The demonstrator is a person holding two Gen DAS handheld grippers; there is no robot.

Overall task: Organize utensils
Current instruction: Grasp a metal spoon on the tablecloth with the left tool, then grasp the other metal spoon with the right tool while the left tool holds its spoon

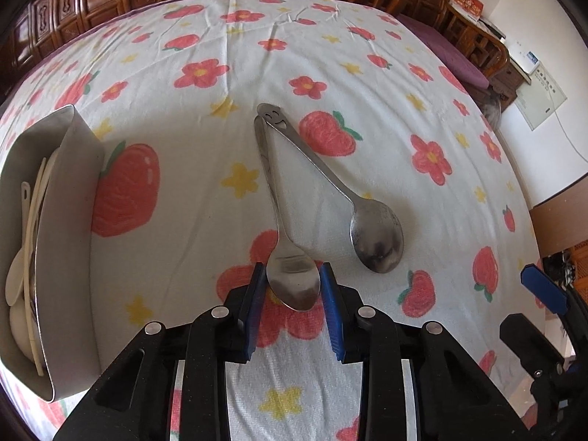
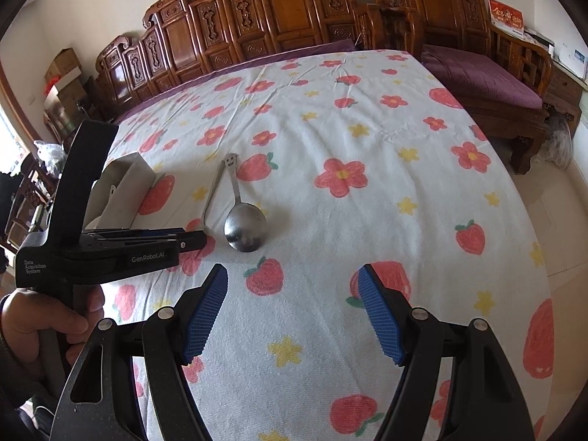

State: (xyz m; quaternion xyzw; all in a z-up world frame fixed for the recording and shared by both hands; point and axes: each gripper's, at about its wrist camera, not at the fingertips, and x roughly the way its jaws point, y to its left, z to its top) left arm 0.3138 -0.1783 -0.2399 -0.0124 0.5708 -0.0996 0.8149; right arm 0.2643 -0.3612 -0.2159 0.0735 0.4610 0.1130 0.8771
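Gripping spoon [image 1: 293, 281] bowl, left gripper [image 1: 293, 286] fingers [image 1: 332, 305] closed.

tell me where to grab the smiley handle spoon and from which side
Take the smiley spoon by the mid-handle, coming straight down with the open right tongs set across its width. It lies flat on the cloth; the bowl is wide and curved, and its handle tip touches the other spoon, which sits between the left tongs.

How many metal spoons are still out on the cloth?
2. One spoon has its bowl between the left gripper pads; the smiley-handled spoon lies to its right, handle tips touching. None seem hidden.
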